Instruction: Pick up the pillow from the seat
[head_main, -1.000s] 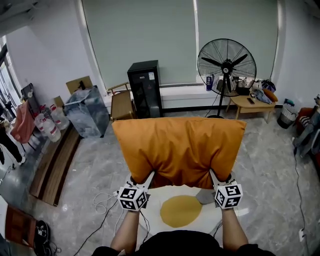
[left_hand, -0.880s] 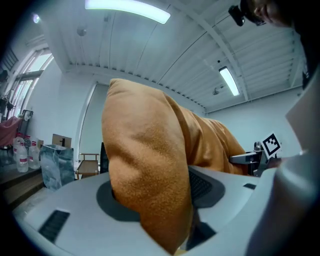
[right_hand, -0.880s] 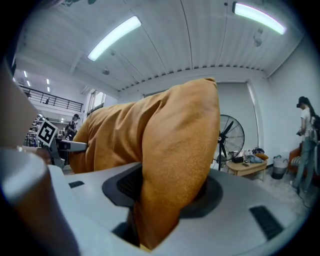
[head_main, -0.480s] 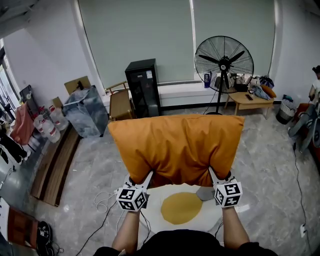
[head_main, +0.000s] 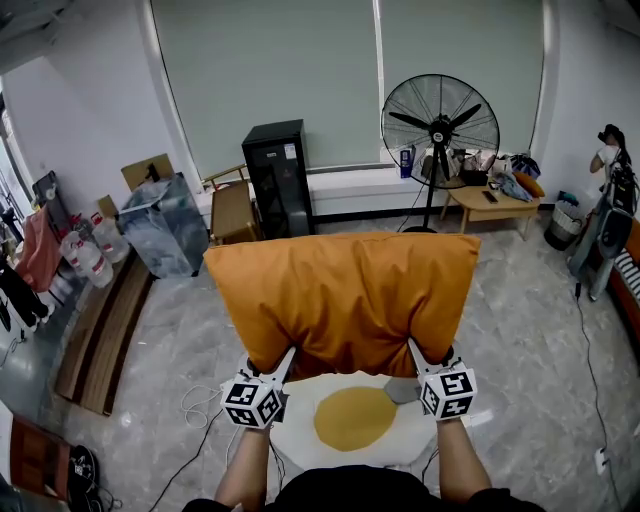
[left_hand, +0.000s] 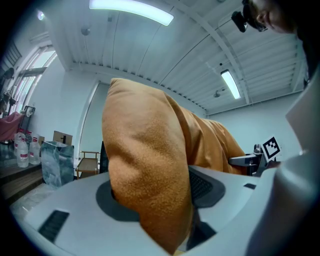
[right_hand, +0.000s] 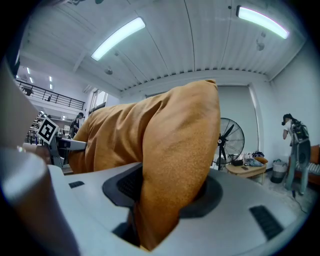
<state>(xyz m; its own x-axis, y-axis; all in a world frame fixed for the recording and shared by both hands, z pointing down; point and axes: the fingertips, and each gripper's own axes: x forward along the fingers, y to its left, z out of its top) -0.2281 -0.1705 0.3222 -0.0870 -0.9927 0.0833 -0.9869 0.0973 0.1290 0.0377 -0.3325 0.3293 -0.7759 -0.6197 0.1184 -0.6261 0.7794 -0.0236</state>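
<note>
Head view, pillow (head_main: 345, 300) clear of seat (head_main: 300, 435), left gripper (head_main: 286, 356), right gripper (head_main: 412, 349) jaws pinching bottom corners

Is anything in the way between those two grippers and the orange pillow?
Nothing visible is. The left gripper and the right gripper are each already shut on a lower corner of the soft orange fabric pillow, which stands upright between them.

The pillow (head_main: 340, 300) hangs upright above the seat (head_main: 300, 425), with the left gripper (head_main: 282, 362) clamped on its lower left corner and the right gripper (head_main: 414, 352) on its lower right. Behind the pillow stands a cabinet (head_main: 278, 178). Behind and to the pillow's right are a pedestal fan (head_main: 440, 122) and a low table (head_main: 490, 203). Behind and to its left are a chair (head_main: 235, 210) and a wrapped box (head_main: 160, 225).
</note>
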